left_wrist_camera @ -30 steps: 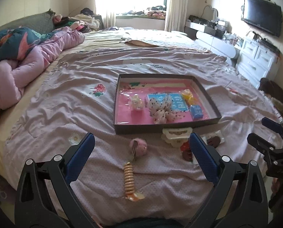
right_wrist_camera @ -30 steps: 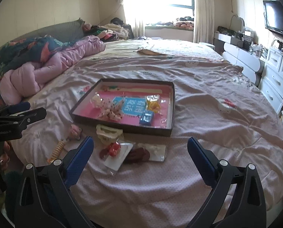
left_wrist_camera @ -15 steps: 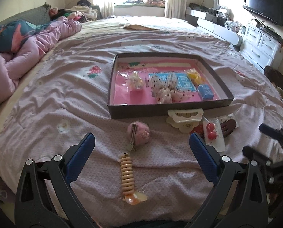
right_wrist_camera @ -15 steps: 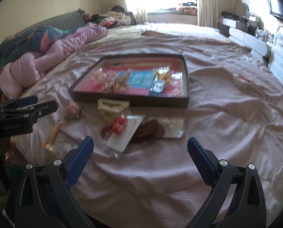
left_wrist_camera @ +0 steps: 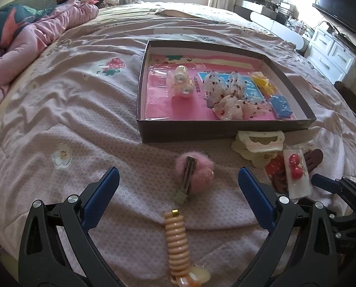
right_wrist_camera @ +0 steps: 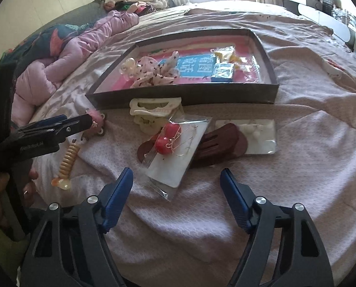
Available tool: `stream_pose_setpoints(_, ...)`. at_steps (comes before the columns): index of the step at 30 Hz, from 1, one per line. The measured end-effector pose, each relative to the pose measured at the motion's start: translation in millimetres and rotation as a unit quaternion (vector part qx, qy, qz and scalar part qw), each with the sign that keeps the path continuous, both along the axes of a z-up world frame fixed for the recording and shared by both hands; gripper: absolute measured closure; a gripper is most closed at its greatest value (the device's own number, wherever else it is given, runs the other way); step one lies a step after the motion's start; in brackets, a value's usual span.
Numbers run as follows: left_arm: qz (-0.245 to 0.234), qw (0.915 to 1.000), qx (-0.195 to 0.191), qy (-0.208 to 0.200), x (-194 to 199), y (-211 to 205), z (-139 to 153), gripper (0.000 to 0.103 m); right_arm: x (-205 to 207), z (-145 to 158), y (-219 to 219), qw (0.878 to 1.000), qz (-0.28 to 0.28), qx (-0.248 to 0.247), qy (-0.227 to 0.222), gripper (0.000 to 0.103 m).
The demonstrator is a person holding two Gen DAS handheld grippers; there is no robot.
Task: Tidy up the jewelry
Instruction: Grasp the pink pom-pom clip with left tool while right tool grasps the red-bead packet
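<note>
A dark shallow box (left_wrist_camera: 190, 131) (right_wrist_camera: 185, 96) with a pink floor lies on the bed and holds several hair pieces. Before it lie a pink fluffy clip (left_wrist_camera: 194, 171), a peach spiral hair tie (left_wrist_camera: 176, 241) (right_wrist_camera: 68, 159), a cream claw clip (left_wrist_camera: 259, 143) (right_wrist_camera: 154, 108), a packet with red cherry earrings (left_wrist_camera: 296, 174) (right_wrist_camera: 175, 150) and a brown clip (right_wrist_camera: 218, 143). My left gripper (left_wrist_camera: 178, 191) stands open just short of the fluffy clip. My right gripper (right_wrist_camera: 176, 191) is open and its jaws are closing, with the earring packet's near corner between them, untouched.
A pink quilt (left_wrist_camera: 22, 47) is bunched at the bed's left side. White drawers (left_wrist_camera: 331, 52) and a wall television (left_wrist_camera: 340, 4) stand at the right. A clear packet (right_wrist_camera: 261, 134) lies beside the brown clip. A hand (right_wrist_camera: 1, 191) holds the left gripper.
Both grippers have come down and forward toward the loose pieces in front of the box. The right gripper's fingers now stand closer together than before.
</note>
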State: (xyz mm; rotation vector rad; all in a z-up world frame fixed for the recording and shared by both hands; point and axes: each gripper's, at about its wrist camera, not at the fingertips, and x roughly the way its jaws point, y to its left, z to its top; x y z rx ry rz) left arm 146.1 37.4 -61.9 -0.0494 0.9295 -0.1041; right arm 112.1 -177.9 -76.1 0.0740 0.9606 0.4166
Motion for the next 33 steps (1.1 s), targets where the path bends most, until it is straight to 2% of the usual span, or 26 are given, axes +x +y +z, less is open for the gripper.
stream_pose_setpoints(6,-0.017,0.9998,-0.009,0.011,11,-2,-8,0.017,6,-4,8,1.000,0.002,0.003,0.007,0.043)
stream_pose_setpoints(9,-0.018,0.9994,-0.018,0.022,18,-1,-13,0.020,8,-2,12,1.000,0.006,0.003,0.006,0.052)
stream_pose_setpoints(11,-0.019,0.9993,-0.020,0.025,20,-1,-14,0.027,9,-1,14,1.000,0.012,0.003,0.002,0.066)
stream_pose_setpoints(15,-0.022,0.9989,-0.028,0.030,25,-1,-16,0.032,10,2,15,1.000,0.016,0.004,-0.002,0.075)
stream_pose_setpoints(18,-0.025,0.9985,-0.033,0.037,27,-2,-18,0.049,10,5,11,1.000,0.012,0.006,-0.004,0.082)
stream_pose_setpoints(20,-0.030,0.9982,-0.030,0.042,29,-4,-19,0.069,10,6,8,1.000,0.012,0.007,-0.004,0.085)
stream_pose_setpoints(22,-0.031,0.9982,-0.027,0.043,29,-6,-19,0.080,10,8,5,1.000,0.011,0.009,-0.005,0.086)
stream_pose_setpoints(33,-0.051,0.9978,-0.037,0.022,13,-24,9,0.080,5,23,-14,1.000,0.005,0.006,-0.027,0.092)
